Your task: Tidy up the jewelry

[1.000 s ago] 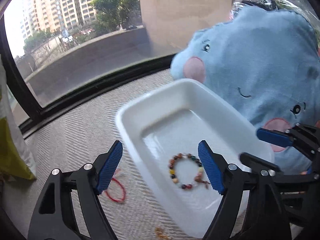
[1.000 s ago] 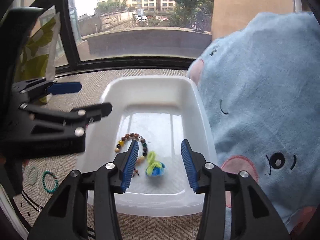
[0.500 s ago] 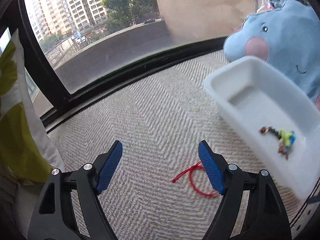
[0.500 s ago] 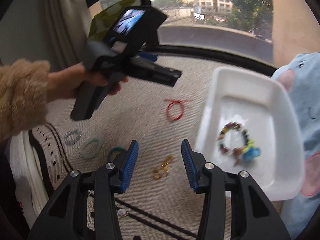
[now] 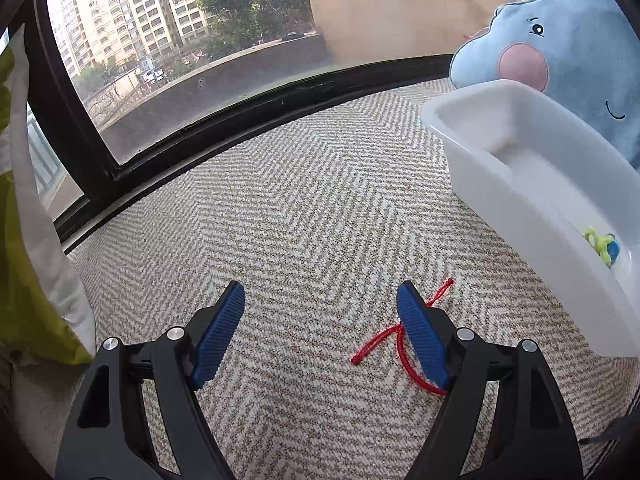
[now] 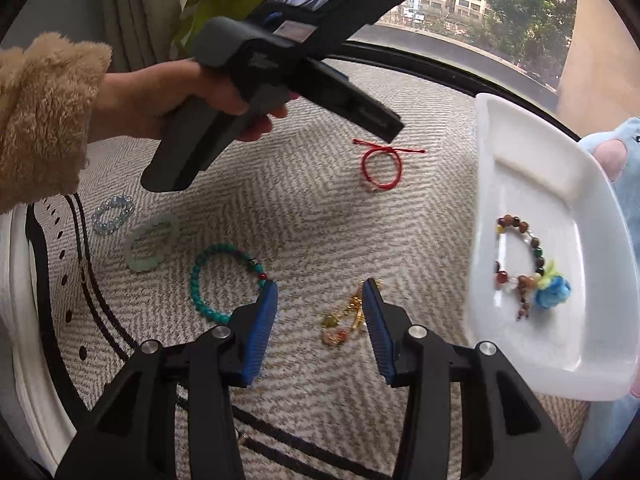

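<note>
A white tray (image 6: 516, 152) lies on the herringbone mat at the right and holds a brown bead bracelet (image 6: 520, 256) and a blue-green charm (image 6: 554, 294); it also shows in the left wrist view (image 5: 520, 184). A red string bracelet (image 6: 380, 164) lies on the mat and, in the left wrist view (image 5: 376, 344), sits just beside my right fingertip. My left gripper (image 5: 320, 332) is open and empty above it. My right gripper (image 6: 320, 316) is open and empty over the mat, between a turquoise bead bracelet (image 6: 208, 280) and gold jewelry (image 6: 344, 320).
A pale green bangle (image 6: 150, 240) and a clear blue bead bracelet (image 6: 112, 214) lie at the left. A blue plush toy (image 5: 560, 52) stands behind the tray. A window frame (image 5: 240, 120) bounds the mat. A green-white pillow (image 5: 28, 240) is at the left.
Both grippers have swung left away from the tray. The left now hovers over the red string bracelet; the right has come lower over the loose jewelry on the mat.
</note>
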`<state>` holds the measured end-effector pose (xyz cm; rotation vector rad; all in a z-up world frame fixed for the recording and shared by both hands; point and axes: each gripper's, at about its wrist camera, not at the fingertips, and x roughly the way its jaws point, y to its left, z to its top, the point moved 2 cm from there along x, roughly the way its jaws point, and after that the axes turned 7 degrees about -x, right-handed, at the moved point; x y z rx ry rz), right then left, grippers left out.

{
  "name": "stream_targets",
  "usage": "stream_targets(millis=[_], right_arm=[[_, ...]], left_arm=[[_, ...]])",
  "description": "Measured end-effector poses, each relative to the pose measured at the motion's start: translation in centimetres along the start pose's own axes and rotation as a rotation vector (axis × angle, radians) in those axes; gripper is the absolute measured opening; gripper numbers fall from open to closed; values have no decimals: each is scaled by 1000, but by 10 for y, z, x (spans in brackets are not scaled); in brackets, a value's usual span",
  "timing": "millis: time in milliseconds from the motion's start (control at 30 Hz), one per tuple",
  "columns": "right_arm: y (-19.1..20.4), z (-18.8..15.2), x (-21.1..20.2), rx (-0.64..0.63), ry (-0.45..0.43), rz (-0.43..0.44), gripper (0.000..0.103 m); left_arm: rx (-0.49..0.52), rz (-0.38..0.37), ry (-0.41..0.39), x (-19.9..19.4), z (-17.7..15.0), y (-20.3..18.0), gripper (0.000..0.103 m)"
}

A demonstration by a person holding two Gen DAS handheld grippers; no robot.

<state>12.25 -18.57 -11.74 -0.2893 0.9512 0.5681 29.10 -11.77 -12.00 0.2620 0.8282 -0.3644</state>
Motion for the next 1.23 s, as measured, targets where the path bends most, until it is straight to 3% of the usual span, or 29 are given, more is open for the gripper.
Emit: stream_targets(millis=[433, 633, 733, 800, 867, 933, 1000, 1033, 1067, 1233], right_arm=[[-2, -2, 36, 23, 54, -56, 41], [-7, -7, 33, 31, 46, -44, 39], [-11, -10, 29, 24, 45, -45, 39], [-10, -14, 28, 28, 46, -43, 36], [-11, -16, 27, 29, 45, -50, 30], [-15, -18, 25, 32, 43, -55, 25], [-19, -21, 25, 38, 42, -63, 13], [-22, -22, 24, 45, 43, -70, 8], [-23, -23, 25, 51, 44, -74, 5], [-26, -25, 23, 46, 39, -76, 5]], left_arm=[[58, -32, -3, 8, -8, -11, 77], [116, -133, -3, -2, -17, -24, 77], [176, -135, 17, 0, -24, -34, 77], [175, -150, 18, 0, -27, -39, 71], [161, -196, 25, -2, -28, -40, 53], [159, -223, 22, -6, -31, -41, 44], [149, -247, 24, -7, -33, -43, 35], [137, -266, 31, -7, -33, -43, 14], [137, -255, 40, -5, -34, -43, 4], [127, -263, 37, -6, -35, -41, 4]])
